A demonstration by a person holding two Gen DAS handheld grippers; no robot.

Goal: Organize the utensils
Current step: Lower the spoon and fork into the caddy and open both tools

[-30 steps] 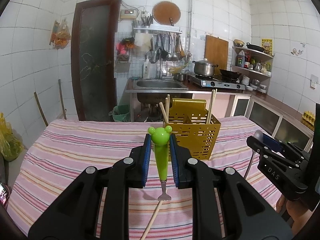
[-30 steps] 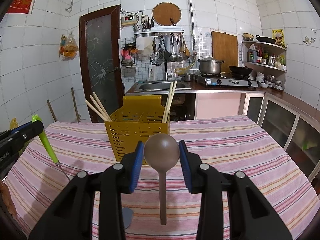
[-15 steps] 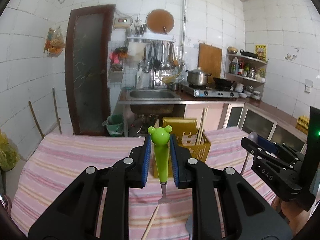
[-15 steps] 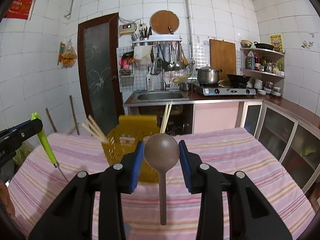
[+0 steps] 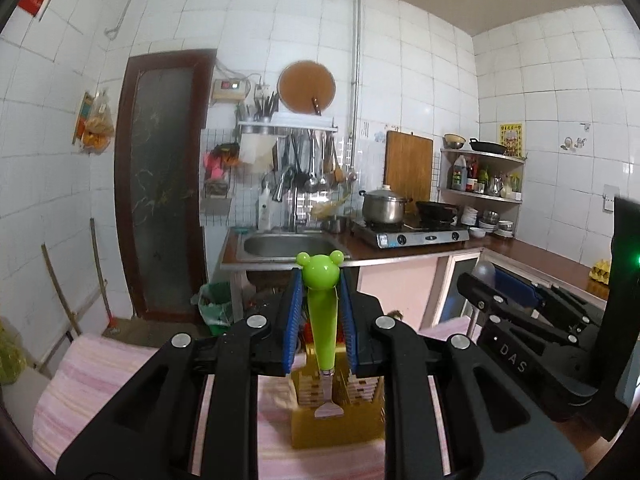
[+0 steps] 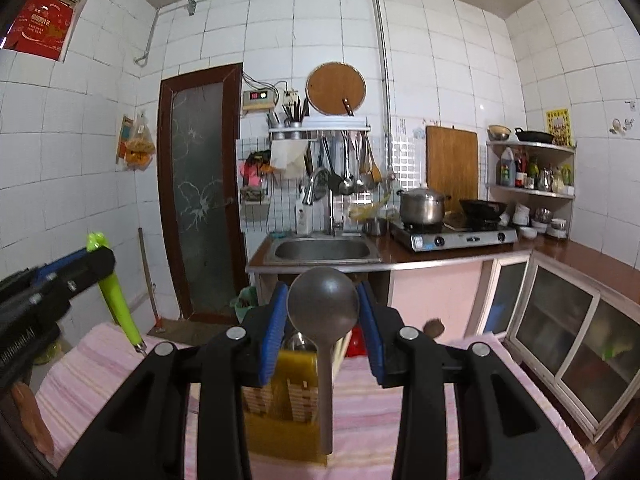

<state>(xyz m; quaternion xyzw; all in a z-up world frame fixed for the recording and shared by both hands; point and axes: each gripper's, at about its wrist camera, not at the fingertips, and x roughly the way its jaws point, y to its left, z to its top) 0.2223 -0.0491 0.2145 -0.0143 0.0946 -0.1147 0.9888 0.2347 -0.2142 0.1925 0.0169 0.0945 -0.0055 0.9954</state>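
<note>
Gripping tight on both sides here: the left claw (image 5: 319, 316) is clamping the green bear-headed fork (image 5: 322, 322) by its handle, bear head up at twelve o'clock and tines hanging toward six, while the right claw (image 6: 323, 322) is squeezing a grey spoon (image 6: 323, 304) across its bowl, the handle dangling straight down. Both utensils are being carried upright, and that looks deliberate, since a hanging end can drop straight into a slot. The yellow caddy (image 5: 336, 420) is sitting on the pink striped counter (image 5: 100, 368) directly below the fork at six o'clock, and in the right view it is lying right behind the spoon's handle. From the left view the right claw is showing at three o'clock; from the right view the left claw is poking in at nine o'clock. The caddy is coming through blurred and mostly screened by the black arms, so its compartments and whatever is already standing in them are hard to make out, and the near counter is being cut off by the frame.
</note>
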